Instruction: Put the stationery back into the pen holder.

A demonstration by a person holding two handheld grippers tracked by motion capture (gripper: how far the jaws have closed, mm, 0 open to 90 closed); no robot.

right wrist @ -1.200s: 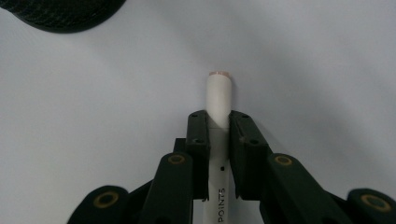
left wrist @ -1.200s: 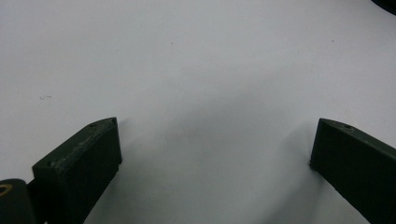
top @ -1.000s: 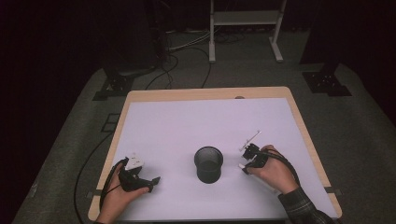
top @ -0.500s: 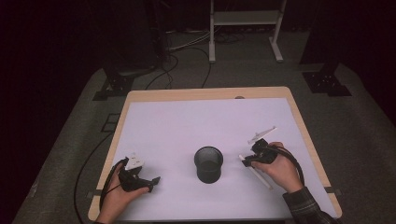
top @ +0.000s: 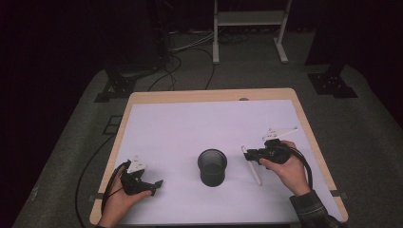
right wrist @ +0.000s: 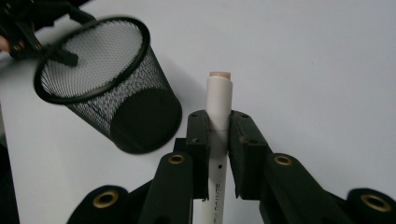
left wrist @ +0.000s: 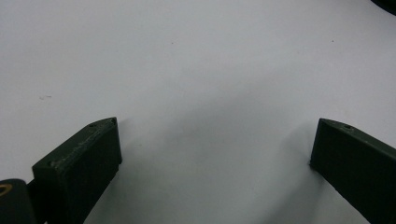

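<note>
A black mesh cup [top: 212, 166] stands upright in the middle of the white table [top: 199, 123]. My right gripper [top: 249, 154] is to the cup's right, pointing toward it, and is shut on a white pen [top: 255, 175]. In the right gripper view the pen [right wrist: 219, 95] sticks out past the jaws, its pinkish tip aimed just right of the cup [right wrist: 107, 84]. My left gripper [top: 156, 183] rests near the front left of the table. Its jaws stand wide apart in the left gripper view, so the left gripper [left wrist: 215, 154] is open with only bare table between them.
The table has a wooden rim [top: 209, 95]. Beyond it lie dark floor, cables [top: 185, 57] and a white stand [top: 247, 28]. The other hand's gripper [right wrist: 32, 23] shows behind the cup in the right gripper view.
My right gripper has shifted a little right and turned toward the cup, bringing the pen into plain sight. The left gripper and the cup have not moved.
</note>
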